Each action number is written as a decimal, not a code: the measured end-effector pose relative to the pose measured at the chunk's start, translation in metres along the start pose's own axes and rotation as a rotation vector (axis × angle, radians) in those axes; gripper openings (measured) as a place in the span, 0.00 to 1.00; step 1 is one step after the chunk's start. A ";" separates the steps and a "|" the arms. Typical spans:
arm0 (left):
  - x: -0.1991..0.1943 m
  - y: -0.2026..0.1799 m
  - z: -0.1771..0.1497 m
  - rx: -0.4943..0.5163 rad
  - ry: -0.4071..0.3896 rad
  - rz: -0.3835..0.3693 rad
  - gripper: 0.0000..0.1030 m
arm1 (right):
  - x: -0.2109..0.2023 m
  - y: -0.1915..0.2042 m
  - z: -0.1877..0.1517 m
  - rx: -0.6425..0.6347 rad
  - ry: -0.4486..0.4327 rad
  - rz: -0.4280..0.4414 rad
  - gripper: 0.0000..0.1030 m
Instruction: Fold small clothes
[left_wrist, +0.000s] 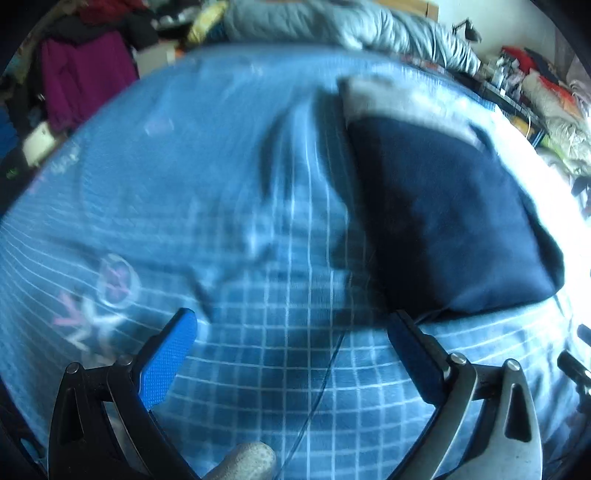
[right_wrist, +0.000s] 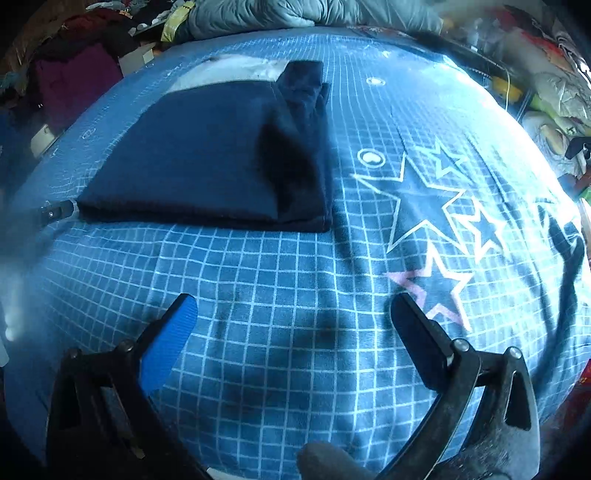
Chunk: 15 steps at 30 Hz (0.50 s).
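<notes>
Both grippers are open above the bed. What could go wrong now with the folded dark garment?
1. The left gripper has one finger close to the navy folded garment; it could snag the near edge and undo the fold.
2. The blue checked bedsheet is soft and wrinkled, so the stack may slump.
3. The narrow folded strip on its right side looks loose.

Both grippers wide open and empty: left gripper (left_wrist: 291, 325) and right gripper (right_wrist: 293, 310), fingers spread apart.
</notes>
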<state>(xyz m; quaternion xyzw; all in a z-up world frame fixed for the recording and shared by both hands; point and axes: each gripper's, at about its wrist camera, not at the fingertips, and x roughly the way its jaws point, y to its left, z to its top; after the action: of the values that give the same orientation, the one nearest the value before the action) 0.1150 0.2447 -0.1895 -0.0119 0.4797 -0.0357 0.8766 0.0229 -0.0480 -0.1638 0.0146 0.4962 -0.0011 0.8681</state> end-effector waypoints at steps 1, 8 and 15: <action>-0.014 0.000 0.003 -0.001 -0.026 -0.002 1.00 | -0.012 0.002 0.003 0.003 -0.018 -0.003 1.00; -0.144 -0.011 0.019 0.024 -0.300 -0.020 1.00 | -0.119 0.040 0.028 -0.008 -0.241 -0.088 1.00; -0.225 -0.027 0.025 0.080 -0.436 -0.046 1.00 | -0.152 0.052 0.043 0.032 -0.274 0.005 1.00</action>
<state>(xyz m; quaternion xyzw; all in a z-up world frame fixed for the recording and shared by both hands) 0.0138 0.2343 0.0143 0.0044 0.2768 -0.0713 0.9583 -0.0164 0.0014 -0.0100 0.0295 0.3730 -0.0086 0.9273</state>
